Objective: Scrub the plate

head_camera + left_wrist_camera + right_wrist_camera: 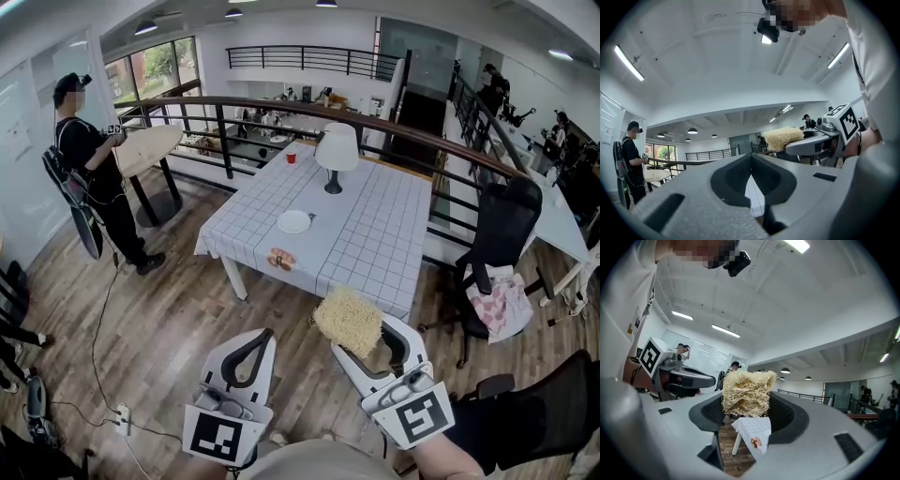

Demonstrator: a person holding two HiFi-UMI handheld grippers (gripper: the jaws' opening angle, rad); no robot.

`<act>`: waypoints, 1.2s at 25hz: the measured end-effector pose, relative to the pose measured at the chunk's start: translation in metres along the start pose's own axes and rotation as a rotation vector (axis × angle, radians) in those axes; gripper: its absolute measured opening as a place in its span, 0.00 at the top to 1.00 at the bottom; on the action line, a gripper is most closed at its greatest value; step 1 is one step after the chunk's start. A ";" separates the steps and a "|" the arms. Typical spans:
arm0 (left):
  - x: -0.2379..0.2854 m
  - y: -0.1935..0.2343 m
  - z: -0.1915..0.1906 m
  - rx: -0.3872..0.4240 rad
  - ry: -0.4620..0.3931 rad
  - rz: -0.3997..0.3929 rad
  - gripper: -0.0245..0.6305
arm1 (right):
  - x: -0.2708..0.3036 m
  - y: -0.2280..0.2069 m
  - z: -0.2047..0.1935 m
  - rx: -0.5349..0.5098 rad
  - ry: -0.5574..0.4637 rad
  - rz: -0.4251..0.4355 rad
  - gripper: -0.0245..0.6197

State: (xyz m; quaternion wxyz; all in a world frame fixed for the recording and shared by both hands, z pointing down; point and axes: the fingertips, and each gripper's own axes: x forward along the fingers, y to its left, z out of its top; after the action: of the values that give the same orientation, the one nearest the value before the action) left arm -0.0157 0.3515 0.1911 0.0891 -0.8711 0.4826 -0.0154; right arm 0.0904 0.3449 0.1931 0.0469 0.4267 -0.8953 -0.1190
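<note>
1. Your right gripper [360, 339] is clamped on a straw-coloured loofah scrubber [348, 321]. The jaws are only as far apart as the pad is wide, pinching its lower part, and the rest of it bulges out past the tips.
2. Your left gripper [255, 339] is closed up with the tips meeting. Its own view shows nothing between the jaws.
3. You're holding both grippers side by side over the wood floor [169, 319], on the near side of the table [375, 234], and neither one touches it.
4. The plate [293, 221] is white and round. It sits on the checked tablecloth roughly mid-table, a bit left of centre, well apart from both grippers and the scrubber.
5. A small dish [281, 258] with something orange-brown on it sits near the plate, close to the near left edge of the table.
6. Just beyond the plate is a white lamp [336, 152] on a dark base. A red cup [291, 157] is at the far left corner.
7. On the far left a person [94, 178] in black stands next to a round wooden table [148, 148].
8. To the right of the table there's a black office chair [502, 234] with a pink checked cloth [502, 305] on the seat.
</note>
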 end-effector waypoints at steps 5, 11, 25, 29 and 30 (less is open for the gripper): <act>0.013 -0.017 0.001 0.001 0.002 0.006 0.94 | -0.013 -0.018 -0.009 0.006 0.006 0.008 0.57; 0.023 -0.038 -0.002 0.008 0.013 0.028 0.94 | -0.026 -0.034 -0.015 0.031 -0.021 0.024 0.57; 0.037 -0.069 -0.002 0.035 0.035 0.050 0.94 | -0.045 -0.061 -0.022 0.079 -0.089 0.044 0.57; 0.044 -0.061 -0.013 0.035 0.042 0.067 0.94 | -0.036 -0.073 -0.028 0.076 -0.091 0.042 0.57; 0.047 -0.058 -0.017 0.033 0.043 0.069 0.94 | -0.032 -0.074 -0.030 0.071 -0.091 0.044 0.57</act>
State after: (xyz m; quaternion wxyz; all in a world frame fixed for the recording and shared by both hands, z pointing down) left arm 0.0559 0.3399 0.2149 0.0935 -0.8518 0.5140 -0.0390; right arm 0.1715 0.3192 0.2044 -0.0065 0.4023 -0.9094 -0.1054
